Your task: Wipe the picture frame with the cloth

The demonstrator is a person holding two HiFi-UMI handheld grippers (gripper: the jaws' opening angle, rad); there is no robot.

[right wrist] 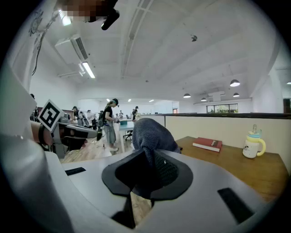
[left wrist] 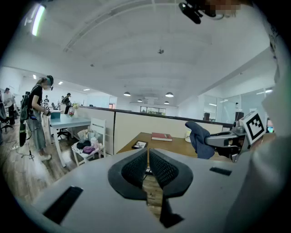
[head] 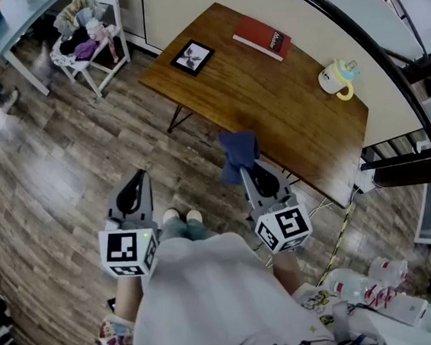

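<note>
Head view shows two tools; the left tool has its jaws pressed together on nothing; the right tool is clamped on one blue cloth, which bunches up past its tips; one picture frame lies flat on the surface, well ahead of both tools, untouched; one red book and one mug sit beyond the right tool.

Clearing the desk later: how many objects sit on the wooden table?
3: a picture frame at the left corner, a red book on the far edge, a mug at the right end. The cloth in the right gripper hides part of the near edge.
</note>
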